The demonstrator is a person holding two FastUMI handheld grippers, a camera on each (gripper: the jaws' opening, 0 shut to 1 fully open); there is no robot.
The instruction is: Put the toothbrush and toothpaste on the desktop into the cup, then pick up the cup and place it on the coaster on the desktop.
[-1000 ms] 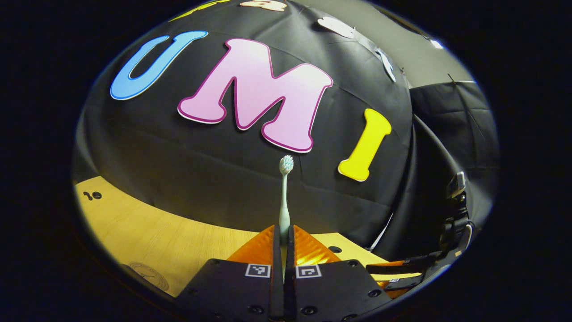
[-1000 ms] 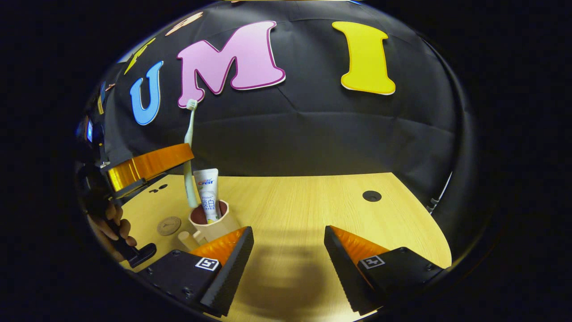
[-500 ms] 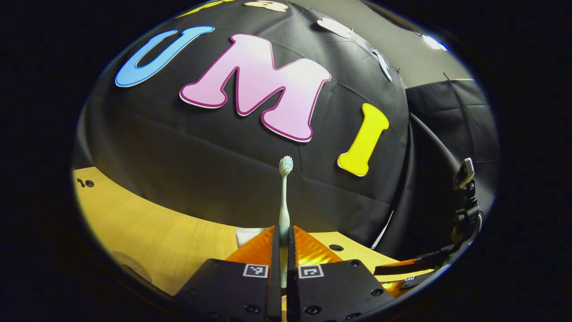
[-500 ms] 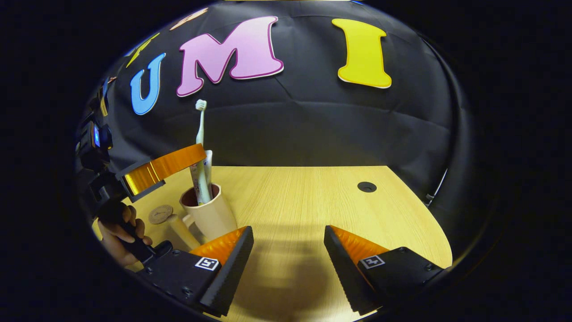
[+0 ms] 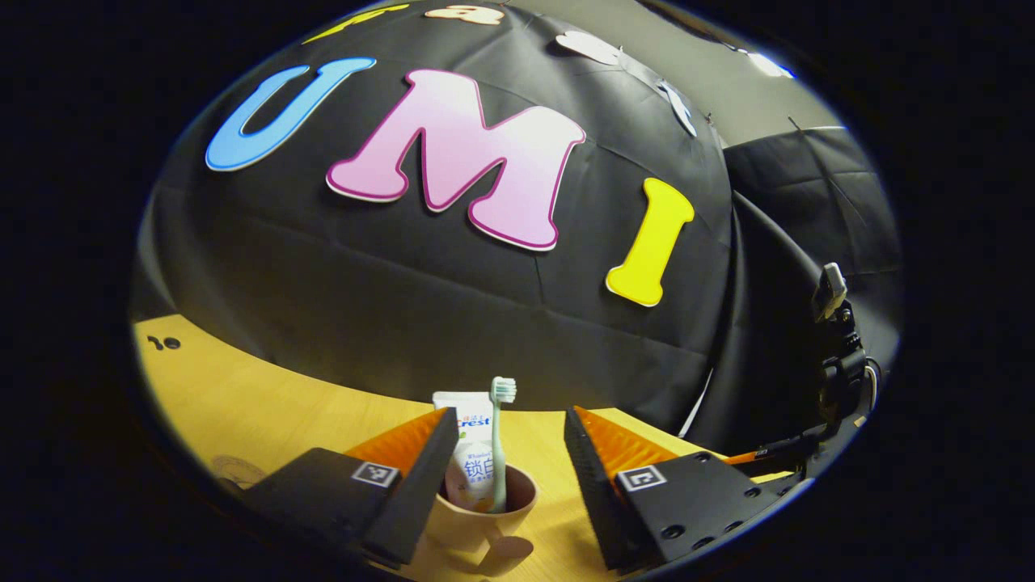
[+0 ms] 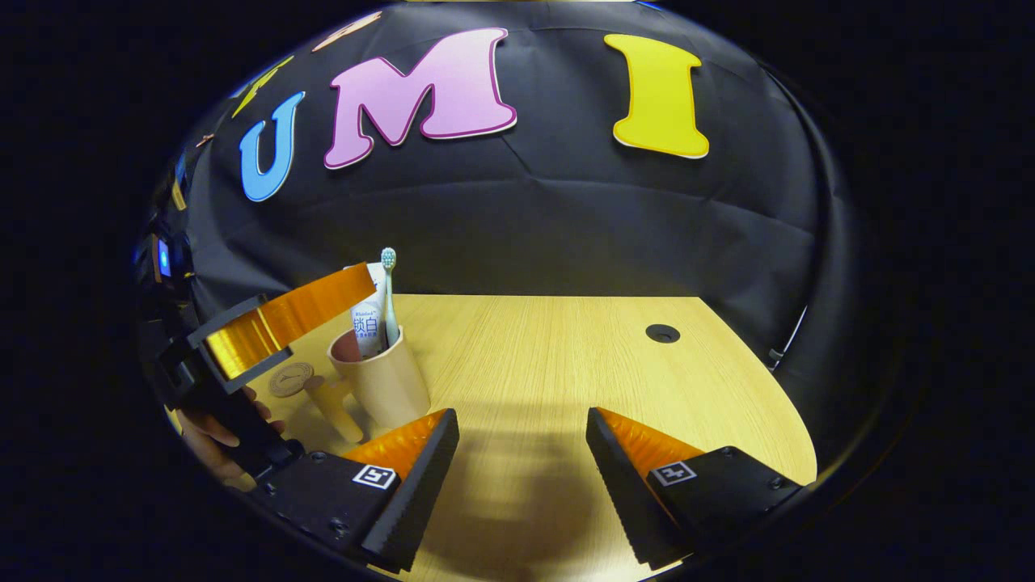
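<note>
The wooden counter point(image 6: 566, 364) runs back to the black cloth wall. On its left part, seen in the right gripper view, stands the beige cup point(image 6: 382, 380) (its handle pointing toward the viewer in the left gripper view). The left gripper point(image 5: 503, 465) hangs just above the cup point(image 5: 477, 525), its fingers released and spread to either side of the rim. The right gripper point(image 6: 521, 465) hovers over bare counter, well apart from the cup, its fingers likewise spread and grasping nothing. Inside the cup the toothpaste point(image 5: 473, 461) tube stands upright, the toothbrush point(image 5: 500, 444) beside it, bristles up. The round coaster point(image 6: 290, 379) lies flat just left of the cup.
</note>
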